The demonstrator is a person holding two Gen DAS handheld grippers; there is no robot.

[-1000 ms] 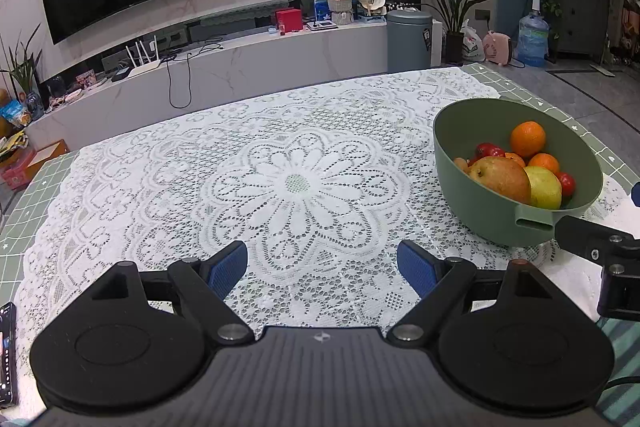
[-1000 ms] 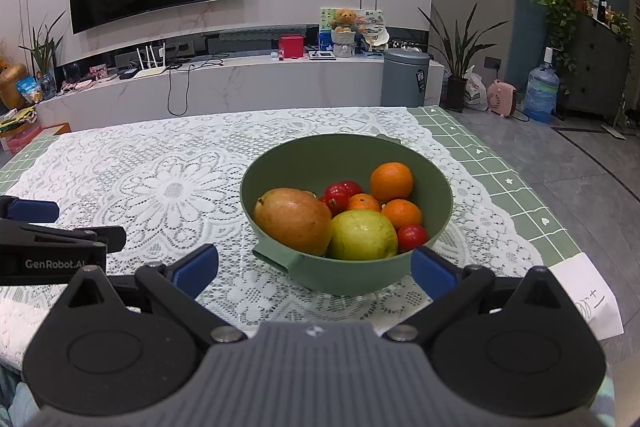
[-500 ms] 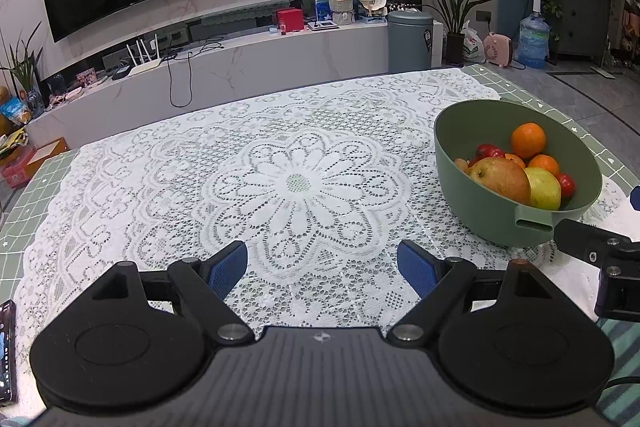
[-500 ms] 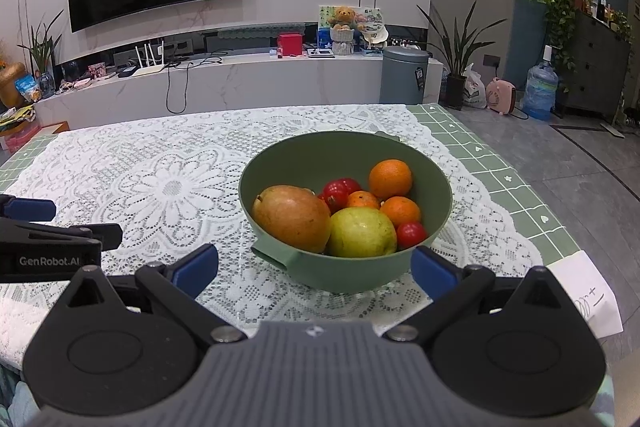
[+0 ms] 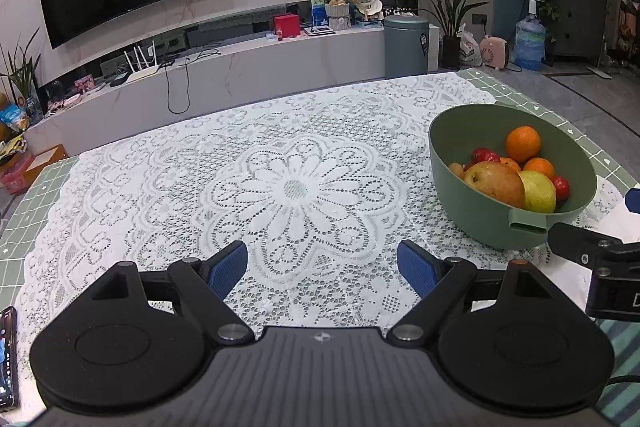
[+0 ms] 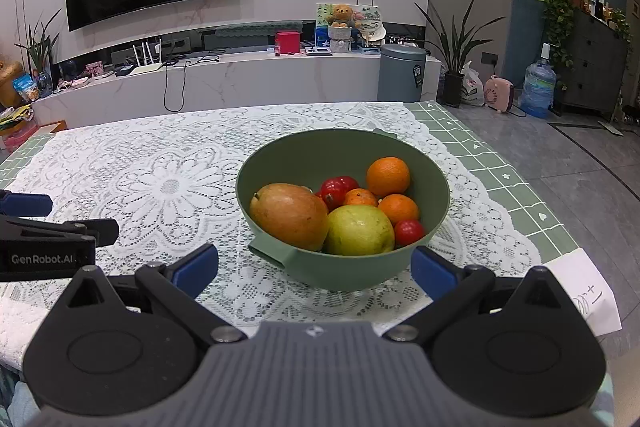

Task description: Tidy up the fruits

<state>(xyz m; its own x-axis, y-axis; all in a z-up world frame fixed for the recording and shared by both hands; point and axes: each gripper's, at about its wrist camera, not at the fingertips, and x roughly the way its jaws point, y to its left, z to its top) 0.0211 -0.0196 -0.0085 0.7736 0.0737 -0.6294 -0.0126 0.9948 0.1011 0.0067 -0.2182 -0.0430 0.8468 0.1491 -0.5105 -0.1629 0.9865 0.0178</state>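
Counter [image 6: 120,163] under lace cloth, no loose fruit on it in either view. Green bowl [image 6: 436,195] at right tool's 12, at left tool's 2. All fruit inside: mango [image 6: 289,215] at bowl's 8, green apple [image 6: 359,231] at 6, oranges [image 6: 388,175] toward 1, small red ones between.

Fits two stages: fruit all gathered, or waiting to come out for sorting. Can't settle which.

Left tool [image 5: 322,265] spread wide, empty. Right tool [image 6: 314,269] same, lined up on bowl.

If picking: go top-down, light squeeze, soft skins.

Writing: "GenRobot.AI" on left tool's side. Paper slip [image 6: 586,291] at 4, scribble unreadable.
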